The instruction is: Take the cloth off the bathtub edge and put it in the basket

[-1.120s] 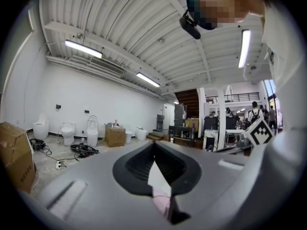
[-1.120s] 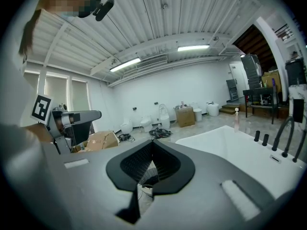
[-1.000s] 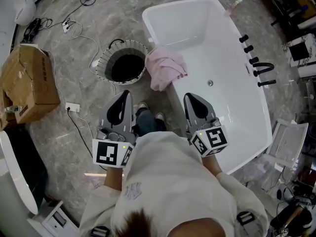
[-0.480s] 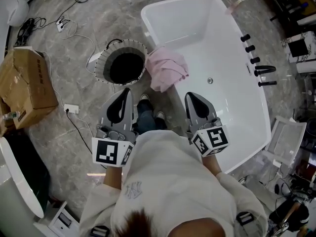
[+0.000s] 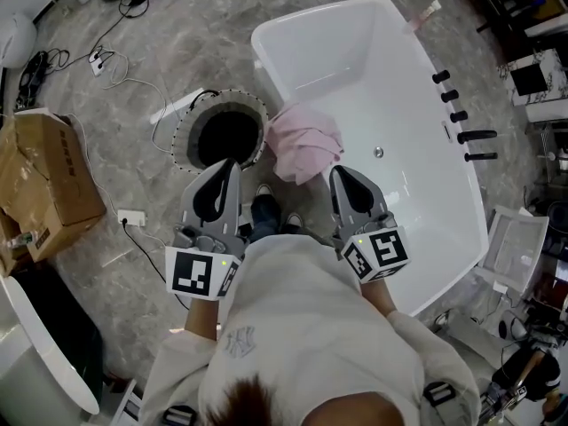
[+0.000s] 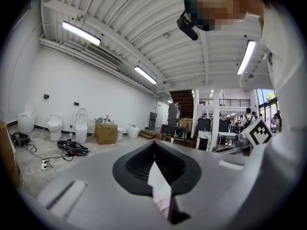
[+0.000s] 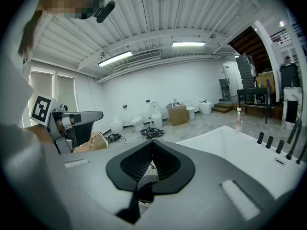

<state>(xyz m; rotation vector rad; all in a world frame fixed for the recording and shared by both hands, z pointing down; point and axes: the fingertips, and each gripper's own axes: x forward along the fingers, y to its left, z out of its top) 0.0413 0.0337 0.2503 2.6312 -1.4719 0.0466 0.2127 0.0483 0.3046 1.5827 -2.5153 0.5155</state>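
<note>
Overhead, the pink cloth (image 5: 303, 140) is lying bunched over the near rim of the white bathtub (image 5: 266, 38), part of it hanging down the outer wall toward the floor. The round basket (image 5: 180, 140), dark inside with a striped rim, is standing on the marble floor just beside the tub and close to the cloth, though not touching it. The left gripper (image 5: 232, 161) is pointing toward the basket, its tip overlapping the basket's near rim in the head view. Its jaws are meeting at the tip and gripping nothing, as the left gripper view (image 6: 153, 142) confirms. The right gripper (image 5: 334, 170) is pointing toward the tub just short of the cloth. Its jaws are likewise pressing together, empty (image 7: 152, 142). Neither gripper is touching the cloth. A cardboard box (image 5: 44, 185) is sitting well apart, at the left.
</note>
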